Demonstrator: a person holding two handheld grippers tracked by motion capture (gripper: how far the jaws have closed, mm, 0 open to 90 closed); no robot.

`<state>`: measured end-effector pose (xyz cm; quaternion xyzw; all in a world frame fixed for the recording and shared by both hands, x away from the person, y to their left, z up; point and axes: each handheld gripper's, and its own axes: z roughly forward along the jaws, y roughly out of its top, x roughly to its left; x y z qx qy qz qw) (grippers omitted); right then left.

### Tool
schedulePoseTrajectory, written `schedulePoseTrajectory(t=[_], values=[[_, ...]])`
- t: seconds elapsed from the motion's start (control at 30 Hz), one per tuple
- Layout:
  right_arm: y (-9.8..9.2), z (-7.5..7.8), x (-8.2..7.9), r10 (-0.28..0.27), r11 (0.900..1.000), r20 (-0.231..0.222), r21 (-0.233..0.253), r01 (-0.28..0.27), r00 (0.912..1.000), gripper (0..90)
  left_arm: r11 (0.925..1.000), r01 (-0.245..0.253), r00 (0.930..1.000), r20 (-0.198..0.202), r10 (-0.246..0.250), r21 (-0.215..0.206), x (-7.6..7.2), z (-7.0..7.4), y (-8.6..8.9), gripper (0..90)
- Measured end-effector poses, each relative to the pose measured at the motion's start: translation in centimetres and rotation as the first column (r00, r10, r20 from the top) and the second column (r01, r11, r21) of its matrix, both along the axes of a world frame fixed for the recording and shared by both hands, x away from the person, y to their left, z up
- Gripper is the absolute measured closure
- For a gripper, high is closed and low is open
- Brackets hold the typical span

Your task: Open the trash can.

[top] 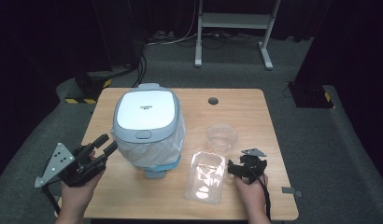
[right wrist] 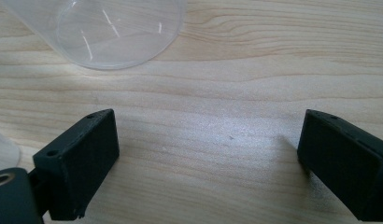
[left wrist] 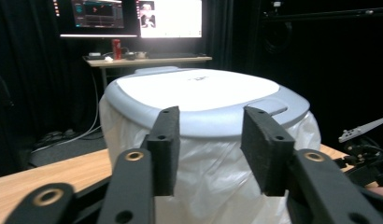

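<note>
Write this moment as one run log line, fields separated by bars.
left claw open, facing lidded bin | right claw open over table | clear bowl and clear tray untouched

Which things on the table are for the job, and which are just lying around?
Probably for the job:
lidded bin with white bag liner
clear round cup
clear plastic tray

Just lying around:
small grey piece at the table edge
desk with monitors far behind

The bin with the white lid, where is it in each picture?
High view: the bin stands left of centre on the table.
Left gripper view: it rises in the centre, just beyond the left hand-held gripper.
Right gripper view: I don't spot it here.
Shared landmark: the wooden table.
</note>
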<state>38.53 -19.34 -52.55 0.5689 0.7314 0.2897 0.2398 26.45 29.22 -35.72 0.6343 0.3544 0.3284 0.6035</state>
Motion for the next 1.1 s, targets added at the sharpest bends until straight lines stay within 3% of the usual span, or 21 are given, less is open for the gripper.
schedulePoseTrajectory(t=[0.63, 1.1], values=[[0.0, 0.0, 0.0, 0.006, 1.000, 0.001, 0.003, -0.006, 1.0000, 6.3, 0.9974, 0.063, 0.9979, 0.012, -0.064, 0.035, 1.4, 1.0, -3.5, 81.3], [0.0, 0.0, -0.1, 0.008, 1.000, 0.001, 0.004, -0.008, 1.0000, 6.5, 0.9943, 0.100, 0.9950, -0.005, -0.100, 0.037, 2.8, 1.1, -5.0, 84.6]])
